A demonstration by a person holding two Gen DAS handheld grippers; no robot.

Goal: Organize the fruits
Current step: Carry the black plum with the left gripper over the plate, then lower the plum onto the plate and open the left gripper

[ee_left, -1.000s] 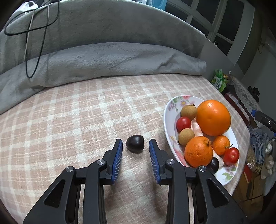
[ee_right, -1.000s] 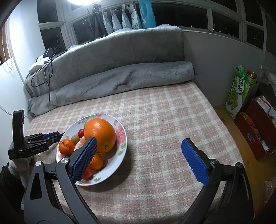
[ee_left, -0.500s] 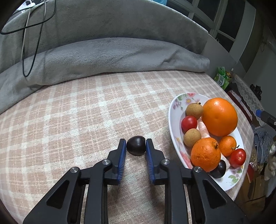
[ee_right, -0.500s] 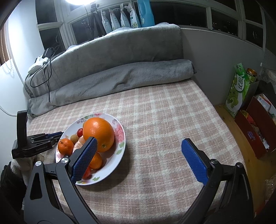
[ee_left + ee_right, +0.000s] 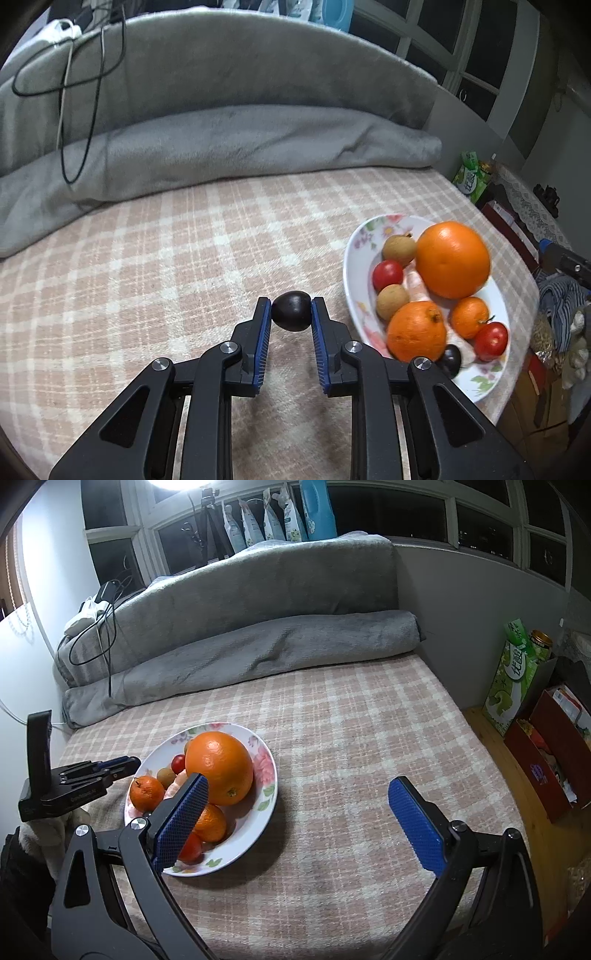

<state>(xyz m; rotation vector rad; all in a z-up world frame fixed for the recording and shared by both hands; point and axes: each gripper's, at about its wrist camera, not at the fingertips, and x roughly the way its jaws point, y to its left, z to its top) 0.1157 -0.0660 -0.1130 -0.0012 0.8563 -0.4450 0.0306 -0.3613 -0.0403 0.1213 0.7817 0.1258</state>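
Note:
My left gripper (image 5: 291, 313) is shut on a dark plum (image 5: 291, 311), pinched between its blue pads just above the checked blanket, left of the flowered plate (image 5: 354, 254). The plate holds a big orange (image 5: 452, 259), smaller oranges, red tomatoes, brown longans and another dark plum (image 5: 450, 359). My right gripper (image 5: 295, 794) is open and empty, low over the blanket right of the plate (image 5: 267, 775). The big orange (image 5: 219, 766) shows there too. The left gripper's body (image 5: 74, 782) shows at the left edge of that view.
A rolled grey blanket (image 5: 221, 147) and grey cushion with black cables (image 5: 74, 92) line the back. The bed edge drops off on the right to a green carton (image 5: 511, 675), red boxes (image 5: 546, 768) and clutter on the floor.
My left gripper closed around the dark plum and gripped it; it now seems slightly raised off the blanket. The right gripper stayed open and barely moved.

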